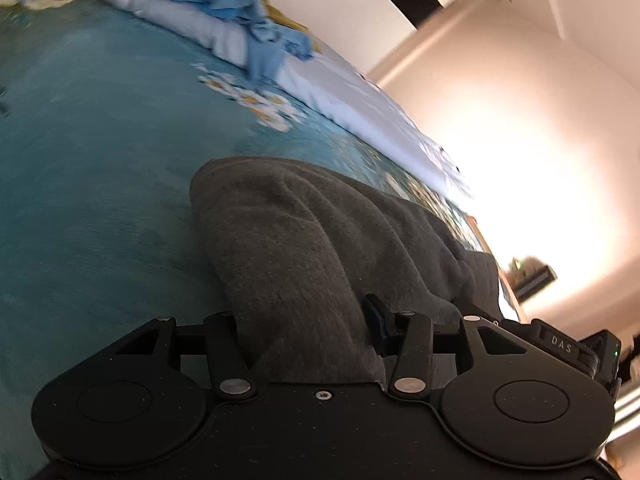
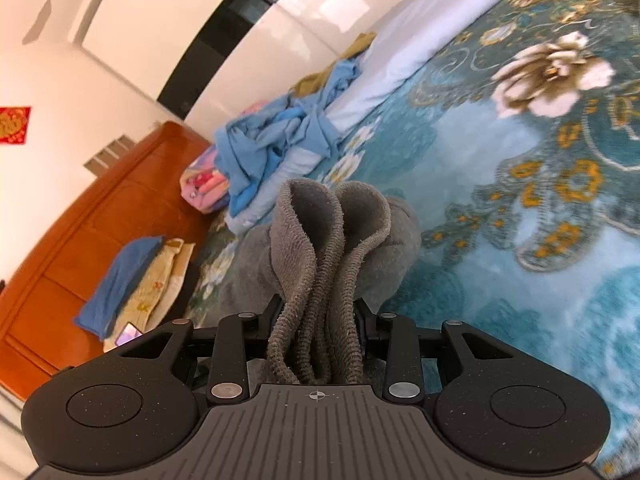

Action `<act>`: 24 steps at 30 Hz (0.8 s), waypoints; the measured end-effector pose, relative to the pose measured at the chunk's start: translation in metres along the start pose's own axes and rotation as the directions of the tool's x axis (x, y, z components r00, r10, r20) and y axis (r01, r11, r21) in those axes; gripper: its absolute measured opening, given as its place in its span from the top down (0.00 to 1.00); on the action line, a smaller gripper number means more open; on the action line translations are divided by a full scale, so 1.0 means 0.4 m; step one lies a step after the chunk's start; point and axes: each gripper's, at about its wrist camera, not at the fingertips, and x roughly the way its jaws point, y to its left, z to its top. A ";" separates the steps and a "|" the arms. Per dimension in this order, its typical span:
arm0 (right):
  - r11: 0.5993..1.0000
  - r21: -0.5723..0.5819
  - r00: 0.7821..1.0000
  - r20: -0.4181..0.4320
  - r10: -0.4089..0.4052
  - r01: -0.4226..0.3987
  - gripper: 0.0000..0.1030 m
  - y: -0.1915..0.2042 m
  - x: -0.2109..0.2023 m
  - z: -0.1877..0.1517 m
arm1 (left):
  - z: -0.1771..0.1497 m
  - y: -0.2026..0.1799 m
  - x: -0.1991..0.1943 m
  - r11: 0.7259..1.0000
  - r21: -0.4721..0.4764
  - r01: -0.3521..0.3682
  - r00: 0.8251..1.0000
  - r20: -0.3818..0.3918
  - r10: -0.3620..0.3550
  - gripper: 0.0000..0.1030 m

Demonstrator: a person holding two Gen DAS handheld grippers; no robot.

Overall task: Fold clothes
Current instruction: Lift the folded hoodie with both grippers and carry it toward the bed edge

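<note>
Both the left claw (image 1: 308, 320) and right claw (image 2: 318, 312) pinch the soft, fuzzy grey cloth (image 2: 320, 240) above the flowery teal bed cover (image 2: 520, 200).

The left gripper (image 1: 308, 320) is clamping a bunched fold of the grey garment (image 1: 304, 232), which is trailing away over the teal flowered bedspread (image 1: 88, 168), while a heap of blue clothes (image 1: 240, 4) is lying on a white quilt (image 1: 352, 96) far beyond.

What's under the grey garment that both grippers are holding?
The teal floral bedspread lies under the grey garment. The patch directly beneath it is covered, so anything there can't be seen.
</note>
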 end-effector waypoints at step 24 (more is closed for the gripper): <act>0.999 0.034 0.976 0.218 -0.002 -0.005 0.70 -0.126 -0.217 0.069 | 0.042 -0.303 0.149 0.957 0.267 0.117 0.990 -0.110 -0.090 0.56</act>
